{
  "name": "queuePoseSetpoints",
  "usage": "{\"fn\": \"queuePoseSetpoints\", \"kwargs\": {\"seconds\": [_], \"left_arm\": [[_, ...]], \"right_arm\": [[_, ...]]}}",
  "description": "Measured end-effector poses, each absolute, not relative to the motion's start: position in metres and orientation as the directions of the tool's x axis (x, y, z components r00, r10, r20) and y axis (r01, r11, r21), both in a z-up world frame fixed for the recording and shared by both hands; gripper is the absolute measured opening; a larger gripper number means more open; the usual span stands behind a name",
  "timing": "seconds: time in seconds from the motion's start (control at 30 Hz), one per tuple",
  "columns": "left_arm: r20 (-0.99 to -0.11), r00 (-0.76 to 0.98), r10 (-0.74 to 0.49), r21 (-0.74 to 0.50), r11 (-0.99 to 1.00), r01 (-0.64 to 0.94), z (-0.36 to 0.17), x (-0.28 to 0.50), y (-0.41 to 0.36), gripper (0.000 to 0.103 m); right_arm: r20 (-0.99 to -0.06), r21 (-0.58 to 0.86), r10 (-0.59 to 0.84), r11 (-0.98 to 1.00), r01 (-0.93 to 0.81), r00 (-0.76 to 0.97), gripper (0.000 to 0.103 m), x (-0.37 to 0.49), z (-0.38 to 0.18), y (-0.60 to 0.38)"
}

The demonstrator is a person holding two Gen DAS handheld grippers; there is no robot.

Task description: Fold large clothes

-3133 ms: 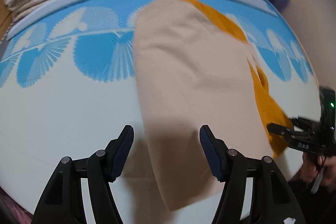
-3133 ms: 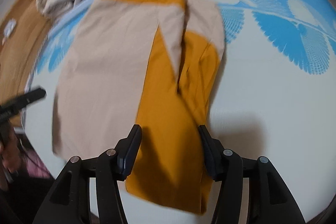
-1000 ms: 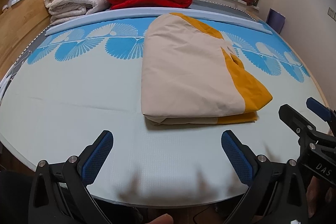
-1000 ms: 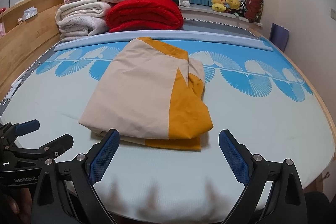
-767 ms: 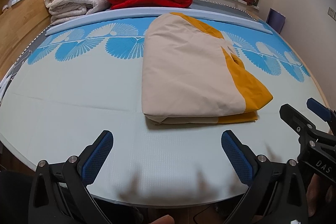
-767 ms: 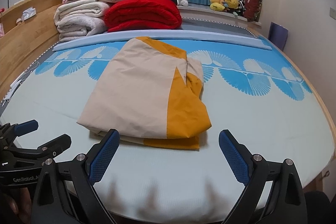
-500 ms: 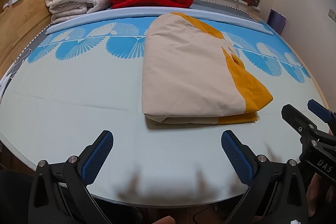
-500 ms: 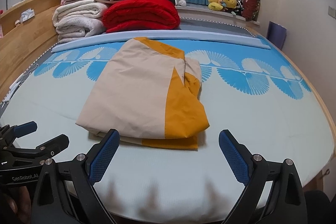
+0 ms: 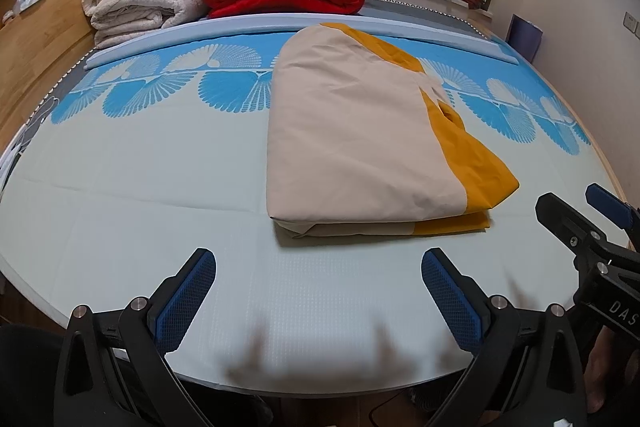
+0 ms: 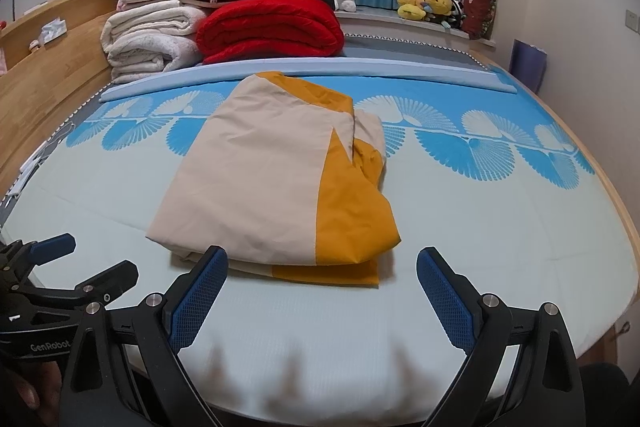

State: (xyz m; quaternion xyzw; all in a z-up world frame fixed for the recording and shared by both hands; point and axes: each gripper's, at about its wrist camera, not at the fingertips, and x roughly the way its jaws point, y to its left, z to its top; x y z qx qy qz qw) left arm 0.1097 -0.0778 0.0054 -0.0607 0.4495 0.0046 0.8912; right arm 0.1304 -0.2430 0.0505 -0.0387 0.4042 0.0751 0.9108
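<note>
Beige-and-mustard garment (image 9: 360,147), smooth woven cloth folded into thick rectangle, lies on pale mattress (image 9: 140,187) ahead of both tongs. Left gripper (image 9: 320,291) spread wide, empty. Right gripper (image 10: 322,291) likewise, just short of garment's near edge.

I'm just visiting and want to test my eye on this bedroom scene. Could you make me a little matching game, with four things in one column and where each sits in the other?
Things:
1. folded beige and mustard garment
2. red blanket
3. yellow plush toys
4. cream towels

Places:
A. on the window ledge by the blue curtain
B. at the head of the bed, right of the cream stack
C. in the middle of the bed, on the patterned sheet
D. at the head of the bed, next to the wooden side board

Pairs: 1-C, 2-B, 3-A, 4-D
</note>
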Motion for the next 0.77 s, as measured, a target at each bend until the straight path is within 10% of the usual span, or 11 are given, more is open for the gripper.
{"fn": "queuePoseSetpoints", "kwargs": {"seconds": [0.77], "left_arm": [[-0.800,0.598,-0.054,-0.113,0.992,-0.061,0.0057,0.1114,-0.0719,0.102]], "right_arm": [[-0.746,-0.014,0.113,0.983,-0.185,0.656,0.095,0.1315,0.0487,-0.2373]]}}
